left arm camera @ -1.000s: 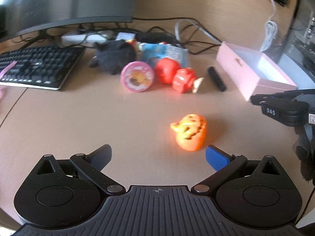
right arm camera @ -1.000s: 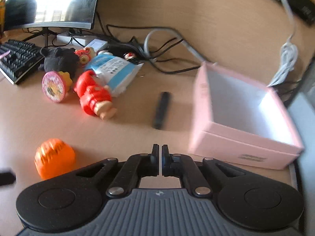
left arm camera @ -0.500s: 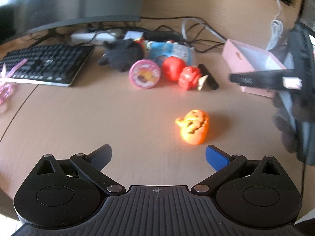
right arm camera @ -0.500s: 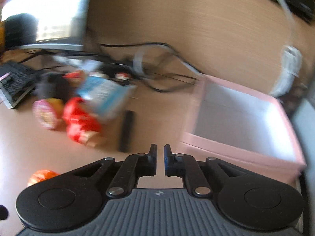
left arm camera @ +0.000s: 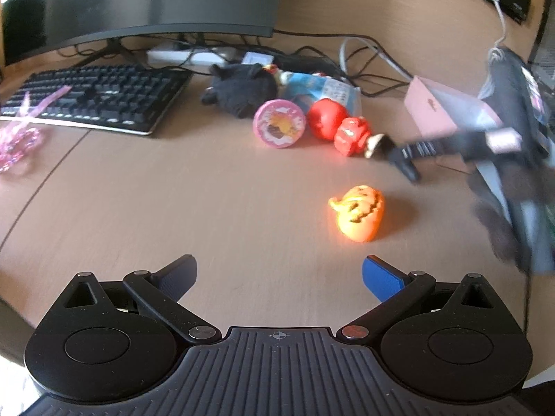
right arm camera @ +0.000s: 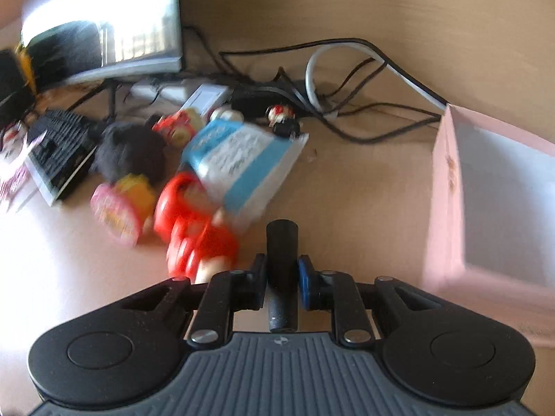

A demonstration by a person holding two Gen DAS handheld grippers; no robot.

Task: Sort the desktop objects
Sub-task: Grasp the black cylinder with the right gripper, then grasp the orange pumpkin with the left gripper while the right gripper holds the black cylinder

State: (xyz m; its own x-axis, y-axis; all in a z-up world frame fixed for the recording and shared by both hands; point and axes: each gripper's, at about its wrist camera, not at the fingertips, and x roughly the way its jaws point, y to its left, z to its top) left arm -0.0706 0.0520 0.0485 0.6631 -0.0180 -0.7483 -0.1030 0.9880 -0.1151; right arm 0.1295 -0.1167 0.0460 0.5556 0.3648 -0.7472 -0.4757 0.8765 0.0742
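My right gripper point(right arm camera: 281, 275) has its fingers around a black stick-shaped object point(right arm camera: 281, 260) lying on the desk; small gaps show beside it, so I cannot tell if it is gripped. The gripper also shows blurred in the left wrist view point(left arm camera: 409, 152). My left gripper point(left arm camera: 279, 274) is open and empty, just short of an orange pumpkin toy point(left arm camera: 359, 213). A red figure point(right arm camera: 194, 228), a pink round toy point(right arm camera: 118, 208), a blue-white packet point(right arm camera: 242, 163) and a black plush point(right arm camera: 130, 154) lie left of the stick. An open pink box point(right arm camera: 485, 190) stands to the right.
A black keyboard point(left arm camera: 97, 97) and a monitor point(left arm camera: 138, 0) stand at the back left. Cables point(right arm camera: 347, 79) and a power strip point(left arm camera: 187, 56) run along the back. A pink ribbon item point(left arm camera: 17, 135) lies at the far left.
My right gripper has moved forward and down, opened from shut, and now straddles the black stick. My left gripper has drawn back a little and stays open.
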